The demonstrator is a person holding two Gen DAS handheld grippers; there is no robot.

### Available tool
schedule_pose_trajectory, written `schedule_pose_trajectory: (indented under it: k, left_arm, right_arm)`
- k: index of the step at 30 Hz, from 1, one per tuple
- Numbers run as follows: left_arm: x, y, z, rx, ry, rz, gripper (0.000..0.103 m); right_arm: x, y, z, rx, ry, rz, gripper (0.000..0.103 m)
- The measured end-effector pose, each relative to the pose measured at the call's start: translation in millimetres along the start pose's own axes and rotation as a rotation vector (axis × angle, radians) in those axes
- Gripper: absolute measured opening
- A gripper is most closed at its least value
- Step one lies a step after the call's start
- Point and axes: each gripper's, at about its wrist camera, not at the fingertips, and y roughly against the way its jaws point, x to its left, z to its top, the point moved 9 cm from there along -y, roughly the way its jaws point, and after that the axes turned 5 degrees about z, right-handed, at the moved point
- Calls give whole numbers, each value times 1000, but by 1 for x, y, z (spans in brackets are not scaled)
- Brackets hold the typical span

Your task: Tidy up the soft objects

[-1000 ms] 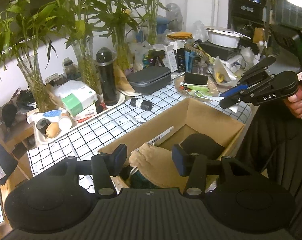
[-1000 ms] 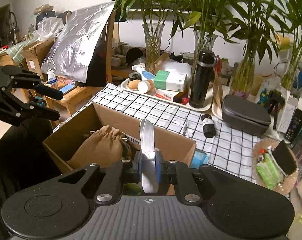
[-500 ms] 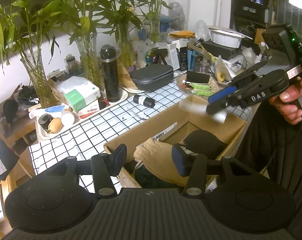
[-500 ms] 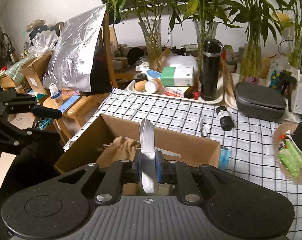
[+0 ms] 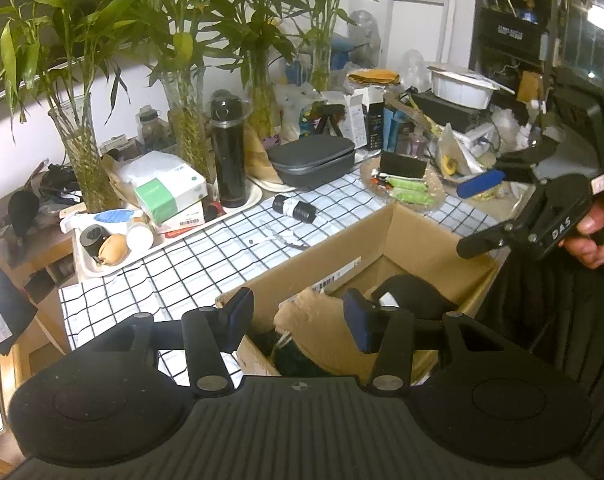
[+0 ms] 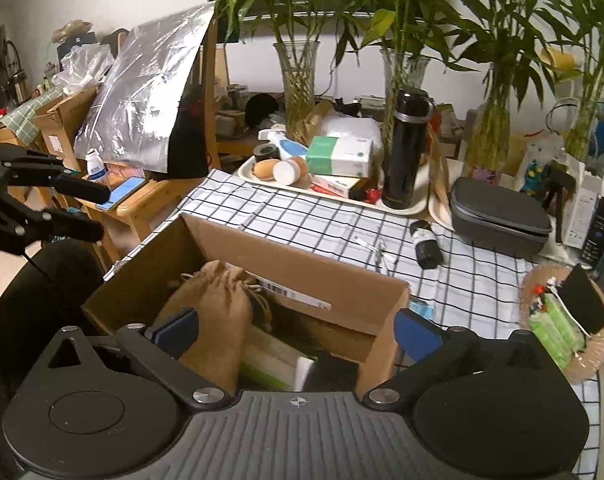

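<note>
1. Inside the cardboard box (image 6: 302, 280) already lie a tan drawstring pouch (image 6: 222, 300) and a black soft item (image 5: 405, 300).
2. Both the right tongs (image 6: 298, 334) and left tongs (image 5: 298, 316) hang spread and empty above the box.
3. Whether more soft items remain outside the box is unclear.

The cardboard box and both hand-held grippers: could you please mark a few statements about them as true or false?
1. The right hand-held gripper is open and holds nothing. True.
2. A tan drawstring pouch lies inside the cardboard box. True.
3. The left hand-held gripper is clamped on the pouch. False: its jaws are open above the box, gripping nothing.
4. The black flask stands inside the box. False: it stands on a white tray behind the box.
5. The grey zip case sits closed on the checked tablecloth. True.
</note>
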Motion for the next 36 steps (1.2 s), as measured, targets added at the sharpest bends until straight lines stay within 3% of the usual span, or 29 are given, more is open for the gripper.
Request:
schedule_pose_trajectory:
  k: [15,36]
  left_arm:
    - [-1,0,45,-31,-38,-17,49]
    - [-2,-37,38,13,-65,-28,49]
  right_arm:
    - [-23,8,-5,1,-33,-63,103]
    - [-64,-5,-12,13,-109,-120,103]
